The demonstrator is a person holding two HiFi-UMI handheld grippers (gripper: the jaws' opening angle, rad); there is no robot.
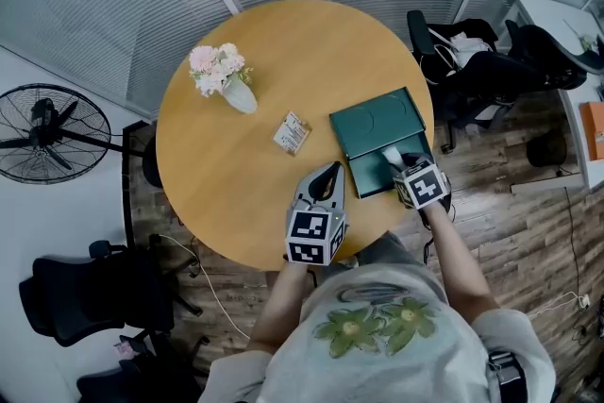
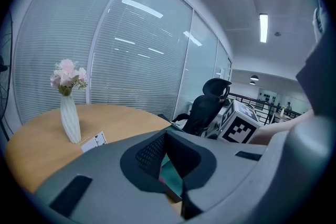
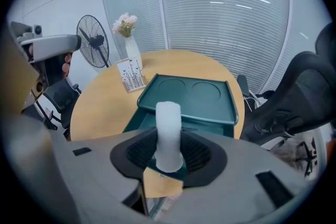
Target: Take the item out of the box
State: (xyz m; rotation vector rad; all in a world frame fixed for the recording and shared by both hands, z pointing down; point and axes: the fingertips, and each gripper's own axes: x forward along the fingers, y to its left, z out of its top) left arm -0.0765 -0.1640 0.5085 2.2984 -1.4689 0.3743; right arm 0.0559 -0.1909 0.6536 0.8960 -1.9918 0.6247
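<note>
Right tongs (image 3: 170,150) are gripping the white cylinder (image 3: 168,128) upright, low in the green box (image 1: 370,176) at the bench's (image 1: 245,175) 4 o'clock rim. Best bet: lifting straight up, clearing the walls; lid (image 1: 379,123) is lying open at 12. Left tongs (image 1: 326,173) are hovering clenched and empty at the box's 9. Open bench is running toward 10, with card packet (image 1: 292,133) and flower vase (image 1: 231,82) beyond.

The dark green box (image 1: 377,123) lies open at the right edge of the table (image 1: 226,184), its lid folded back flat and showing two round recesses. The white, cylindrical item (image 3: 169,134) is over the box's tray, gripped by the right gripper (image 3: 169,157).
</note>
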